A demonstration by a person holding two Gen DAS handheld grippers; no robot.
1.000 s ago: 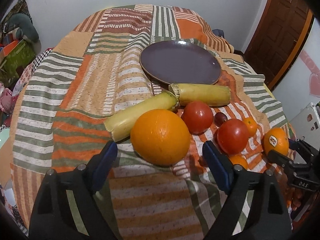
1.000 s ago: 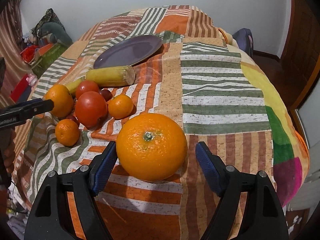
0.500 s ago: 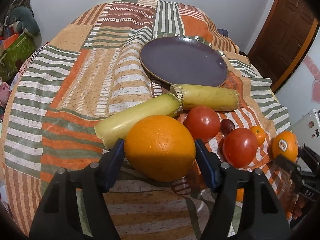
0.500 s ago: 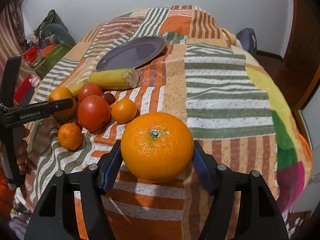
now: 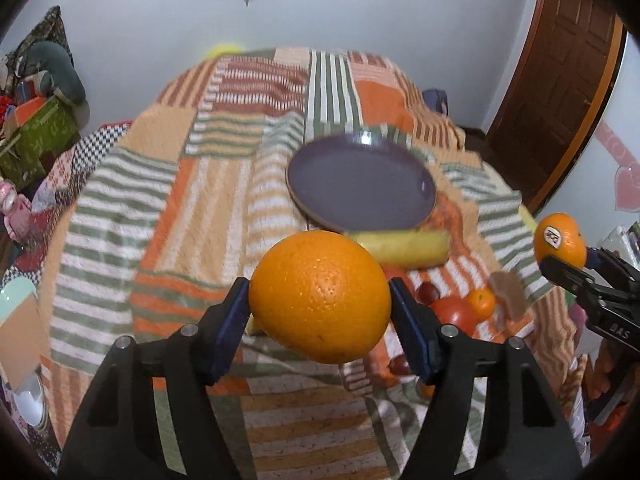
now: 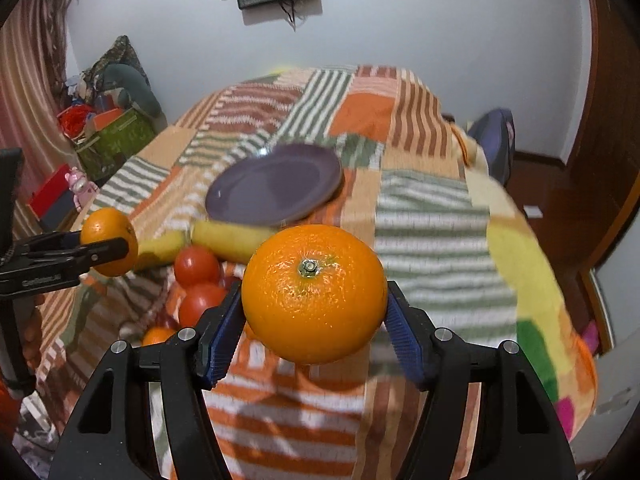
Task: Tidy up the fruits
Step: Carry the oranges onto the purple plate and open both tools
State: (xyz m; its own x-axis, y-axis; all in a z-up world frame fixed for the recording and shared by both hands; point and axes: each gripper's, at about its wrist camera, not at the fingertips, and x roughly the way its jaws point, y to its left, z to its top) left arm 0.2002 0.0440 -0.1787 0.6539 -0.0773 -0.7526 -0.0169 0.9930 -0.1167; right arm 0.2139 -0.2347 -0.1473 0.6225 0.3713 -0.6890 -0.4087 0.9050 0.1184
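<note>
Each gripper clamps an orange across its widest part: left gripper [image 5: 320,312] holds one orange [image 5: 320,296], right gripper [image 6: 314,308] another [image 6: 314,294]. Both fruits look firm, hefty, slightly slick. The purple plate [image 5: 360,188] lies ahead.

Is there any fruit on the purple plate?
No, the purple plate is bare, while the oranges are held up in the grippers and the tomatoes lie on the blanket.

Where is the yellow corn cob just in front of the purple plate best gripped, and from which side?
At mid-length of the corn cob, from above, jaws across its narrow width: it lies flat and long, with the plate close behind.
</note>
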